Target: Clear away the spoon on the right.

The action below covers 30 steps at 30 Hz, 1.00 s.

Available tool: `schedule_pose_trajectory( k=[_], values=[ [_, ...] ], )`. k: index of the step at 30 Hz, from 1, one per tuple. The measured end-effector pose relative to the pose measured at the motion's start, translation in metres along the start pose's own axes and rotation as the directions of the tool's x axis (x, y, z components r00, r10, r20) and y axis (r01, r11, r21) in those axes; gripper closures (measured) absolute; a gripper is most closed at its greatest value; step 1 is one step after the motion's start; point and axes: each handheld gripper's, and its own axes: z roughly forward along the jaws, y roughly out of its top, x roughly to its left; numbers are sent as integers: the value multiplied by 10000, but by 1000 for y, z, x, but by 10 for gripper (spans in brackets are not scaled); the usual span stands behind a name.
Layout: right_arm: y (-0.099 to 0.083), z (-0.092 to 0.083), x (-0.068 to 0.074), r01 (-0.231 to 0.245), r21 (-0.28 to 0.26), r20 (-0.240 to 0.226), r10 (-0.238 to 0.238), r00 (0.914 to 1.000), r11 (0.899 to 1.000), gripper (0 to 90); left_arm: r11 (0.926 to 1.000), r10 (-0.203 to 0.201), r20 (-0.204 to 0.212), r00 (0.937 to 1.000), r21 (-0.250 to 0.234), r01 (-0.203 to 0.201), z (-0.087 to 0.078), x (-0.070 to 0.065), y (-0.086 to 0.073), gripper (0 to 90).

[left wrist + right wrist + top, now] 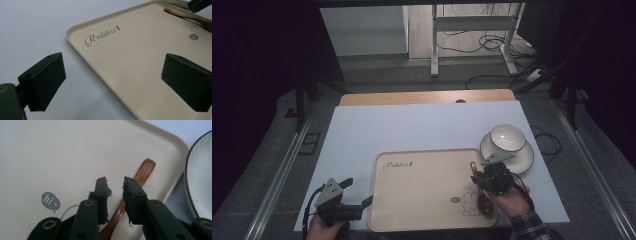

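A brown wooden spoon (pixel 484 202) lies along the right side of a beige tray (pixel 422 200) printed "Rabbit". My right gripper (pixel 478 178) hovers over the spoon's handle. In the right gripper view the spoon (pixel 143 170) passes under the right jaw, and the right gripper (pixel 115 181) is open by a narrow gap, holding nothing. My left gripper (pixel 358 191) is wide open at the tray's left edge. In the left gripper view the tray's rim (pixel 75 43) runs between the jaws of the left gripper (pixel 113 65), and the spoon (pixel 185 16) shows far off.
A white bowl (pixel 508 137) sits on a white saucer (pixel 524 157) just right of the tray, close to my right gripper; its dark rim (pixel 190 185) shows at the right. A pale mat (pixel 412 125) covers the table. Cables and a desk frame (pixel 434 45) lie beyond.
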Motion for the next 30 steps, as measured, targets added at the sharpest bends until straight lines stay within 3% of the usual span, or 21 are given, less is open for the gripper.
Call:
schedule_pose_trajectory(
  k=[30],
  values=[
    [-2, -21, -6, -166, -749, 375, 194, 9991, 9971, 398, 10000, -62, -58, 10000, -9, 62, 0, 1, 0, 51]
  ],
)
